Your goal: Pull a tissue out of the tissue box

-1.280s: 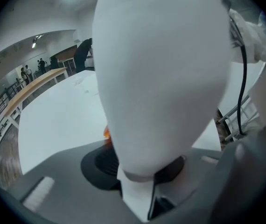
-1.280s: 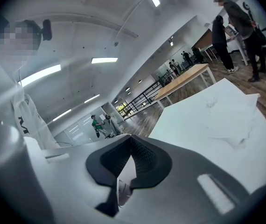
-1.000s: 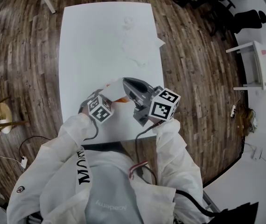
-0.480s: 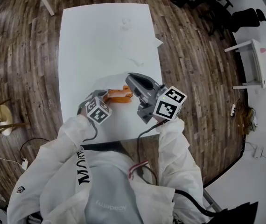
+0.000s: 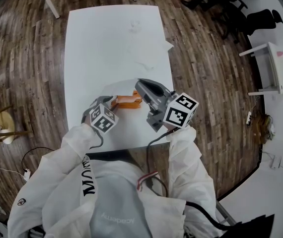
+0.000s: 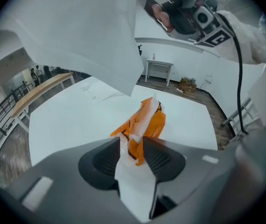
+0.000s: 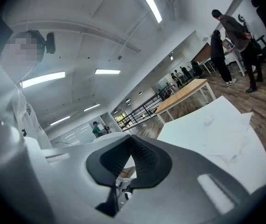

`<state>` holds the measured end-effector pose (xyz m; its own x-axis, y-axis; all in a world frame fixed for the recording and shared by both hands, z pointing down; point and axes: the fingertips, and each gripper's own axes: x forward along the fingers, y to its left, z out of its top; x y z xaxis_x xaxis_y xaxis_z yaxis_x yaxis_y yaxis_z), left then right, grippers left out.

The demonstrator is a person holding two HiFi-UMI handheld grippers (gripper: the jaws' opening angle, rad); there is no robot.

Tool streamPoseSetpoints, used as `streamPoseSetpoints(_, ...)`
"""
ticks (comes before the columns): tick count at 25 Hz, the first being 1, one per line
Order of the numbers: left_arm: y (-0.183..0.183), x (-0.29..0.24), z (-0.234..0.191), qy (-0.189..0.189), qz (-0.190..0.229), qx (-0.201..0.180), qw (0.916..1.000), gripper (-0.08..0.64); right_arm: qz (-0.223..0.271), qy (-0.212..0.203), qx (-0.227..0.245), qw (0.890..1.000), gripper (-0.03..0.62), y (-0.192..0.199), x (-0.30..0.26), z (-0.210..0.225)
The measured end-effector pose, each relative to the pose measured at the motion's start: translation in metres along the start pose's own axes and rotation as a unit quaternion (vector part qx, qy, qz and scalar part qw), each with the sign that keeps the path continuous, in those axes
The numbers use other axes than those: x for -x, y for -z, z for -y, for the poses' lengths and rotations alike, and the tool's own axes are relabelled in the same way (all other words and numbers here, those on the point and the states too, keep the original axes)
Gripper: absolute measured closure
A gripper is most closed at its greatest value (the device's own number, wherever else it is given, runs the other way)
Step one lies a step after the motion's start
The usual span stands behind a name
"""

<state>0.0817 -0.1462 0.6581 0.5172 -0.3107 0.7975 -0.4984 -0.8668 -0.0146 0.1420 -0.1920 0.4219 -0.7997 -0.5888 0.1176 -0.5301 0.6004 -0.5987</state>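
Left fingers: standing wide apart after just opening; the left gripper [image 6: 132, 146] is pointing steeply down at the bench [image 5: 82, 58].
Between the left fingers: the near end of the orange tissue pack [image 6: 148, 122] and a white tissue strip [image 6: 134, 185] are sitting in the gap, and the pads are not squeezing them.
Right fingers: pressing together; the right gripper [image 7: 131, 143] is hanging almost level above the pack and pinching the top edge of a loose tissue sheet [image 6: 86, 36].
Tissue sheet: hanging from the right fingers and spreading wide above the pack, as the left gripper view shows it.
Pack position: lying on the bench close to its near edge, right of the middle and short of the right edge.
Pack long axis: running roughly along the near edge. One end is lying between the left fingers and the other is pointing toward the right edge, beneath the right gripper.
Pack top: facing up, with white tissue showing along it.
Farther out: crumpled tissues [image 5: 149, 51] are lying toward the far right corner of the bench, well apart from the pack.
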Motion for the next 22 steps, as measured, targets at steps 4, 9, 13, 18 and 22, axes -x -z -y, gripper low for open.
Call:
streamPoseSetpoints(4,-0.001,0.007,-0.001,-0.005,0.004,0.003,1.0,0.407,0.0,0.003,0.005,1.0,0.589,0.003,0.002,-0.001)
streamPoseSetpoints(9,0.0,0.013,-0.001,-0.014,0.007,0.007,0.9998,0.407,0.002,0.01,0.01,1.0,0.589,0.007,0.01,0.0)
streamPoseSetpoints(13,-0.004,0.022,-0.002,-0.021,0.019,0.013,0.9995,0.407,0.003,0.024,0.017,1.0,0.589,0.012,0.018,0.005)
streamPoseSetpoints(18,-0.01,0.031,0.0,-0.028,0.027,0.019,0.9991,0.407,0.008,0.041,0.012,0.999,0.589,0.019,0.03,0.014)
streamPoseSetpoints(22,-0.011,0.035,-0.001,-0.034,0.031,0.022,0.9987,0.408,0.018,0.051,0.004,0.999,0.589,0.022,0.038,0.022)
